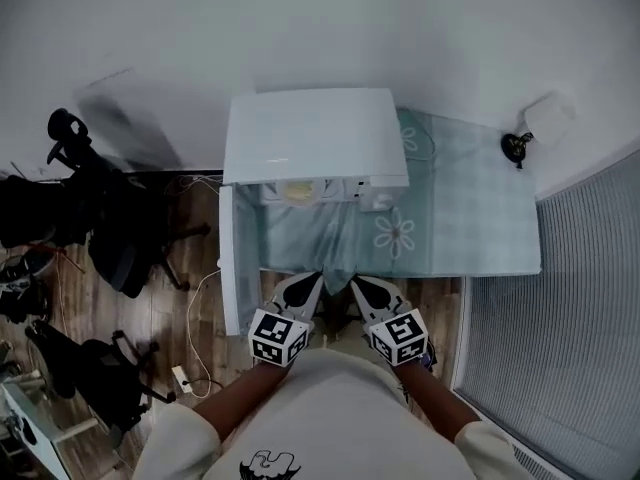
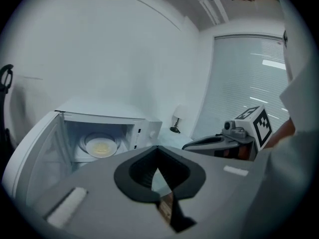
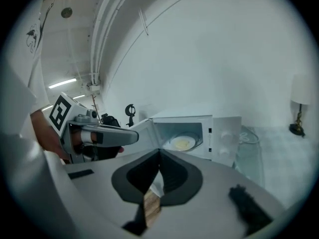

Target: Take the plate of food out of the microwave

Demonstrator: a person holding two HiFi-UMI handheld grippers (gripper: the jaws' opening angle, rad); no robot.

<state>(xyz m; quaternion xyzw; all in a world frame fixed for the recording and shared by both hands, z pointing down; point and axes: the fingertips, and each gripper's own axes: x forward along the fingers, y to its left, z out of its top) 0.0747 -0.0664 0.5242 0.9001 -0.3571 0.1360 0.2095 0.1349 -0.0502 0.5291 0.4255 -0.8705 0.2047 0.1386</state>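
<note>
White microwave [image 1: 315, 133] sits at the back of the checked tablecloth [image 1: 470, 218], upper centre of the head view. Its door [image 1: 229, 258] hangs open down the left side.

Plate of food [image 1: 298, 190] is not out yet. It's on the turntable inside the cavity, pale yellow food in the middle.

- Left gripper [image 1: 305, 286]: jaws together, nothing between them.
- Right gripper [image 1: 362, 288]: jaws together, also empty.
- Both are side by side at the near edge of the table, bottom centre of the head view, pointing at the oven and well apart from the plate.

Key geometry:
- The plate is straight up-frame from the left gripper in the head view, so I'd call left the better lined up. Right is offset toward the control-panel side.
- Left gripper view: plate [image 2: 101, 146] is left of the jaw tips [image 2: 158, 151]. The door [image 2: 37, 163] fills the lower left.
- Right gripper view: plate [image 3: 183, 143] is just up and right of the tips [image 3: 159, 152].
- The plate is round, so there's no long axis to align to. Only the near rim is reachable through the opening.

Judgement: the jaws must open before reaching in. The left side has less room, given the door beside it.
</note>
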